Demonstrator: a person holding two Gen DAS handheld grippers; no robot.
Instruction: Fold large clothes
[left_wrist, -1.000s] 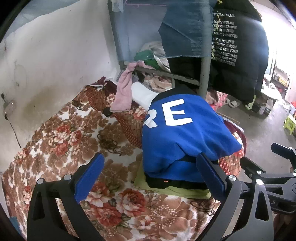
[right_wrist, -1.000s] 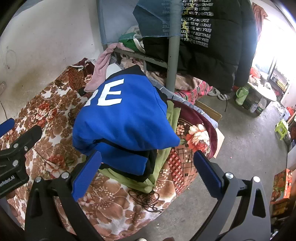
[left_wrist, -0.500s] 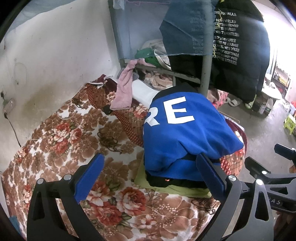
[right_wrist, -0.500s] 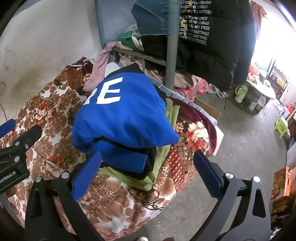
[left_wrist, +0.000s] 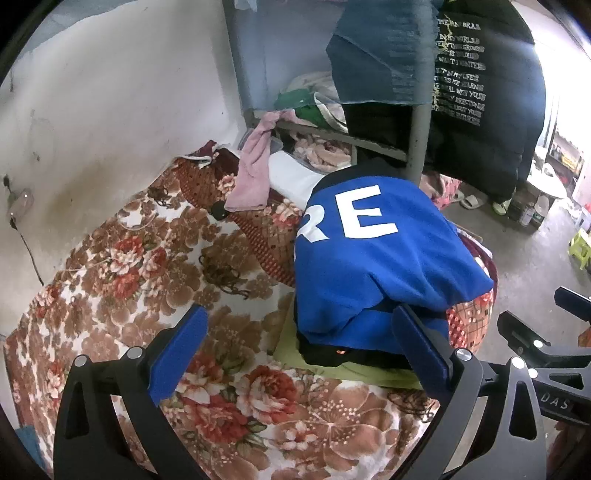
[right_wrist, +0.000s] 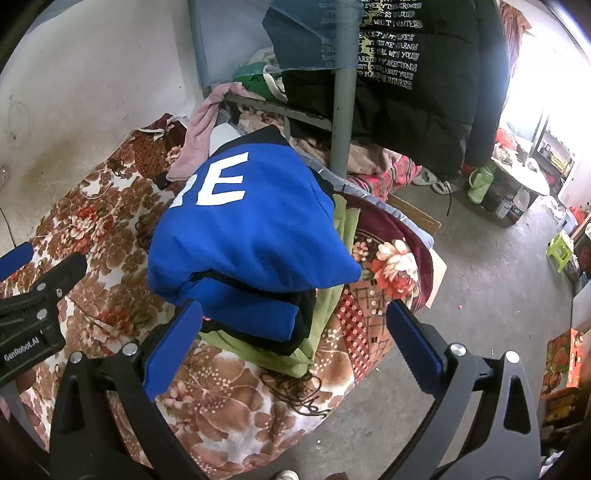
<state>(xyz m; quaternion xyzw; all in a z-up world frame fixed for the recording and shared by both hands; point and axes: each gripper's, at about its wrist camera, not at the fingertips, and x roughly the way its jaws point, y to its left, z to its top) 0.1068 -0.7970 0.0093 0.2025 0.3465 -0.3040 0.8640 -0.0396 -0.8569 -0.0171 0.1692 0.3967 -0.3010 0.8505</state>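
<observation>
Pretty clearly someone's lived-in bedroom in a modest home. There's a bed (left_wrist: 122, 280) with a flowery brown-and-red blanket against a stained white wall (left_wrist: 110, 122), a metal bunk frame (right_wrist: 341, 96) at the far end piled with clothes, a black puffer jacket (right_wrist: 432, 74) hanging off it, and bare concrete floor (right_wrist: 498, 280) on the right with slippers (right_wrist: 432, 181) and a green stool (right_wrist: 559, 251).

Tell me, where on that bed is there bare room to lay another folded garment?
Bare floral blanket lies between the white wall and the blue sweatshirt, reaching the open left tongs. Crowded: the sweatshirt's stack at the bed edge, and the head end under the pink cloth.
</observation>
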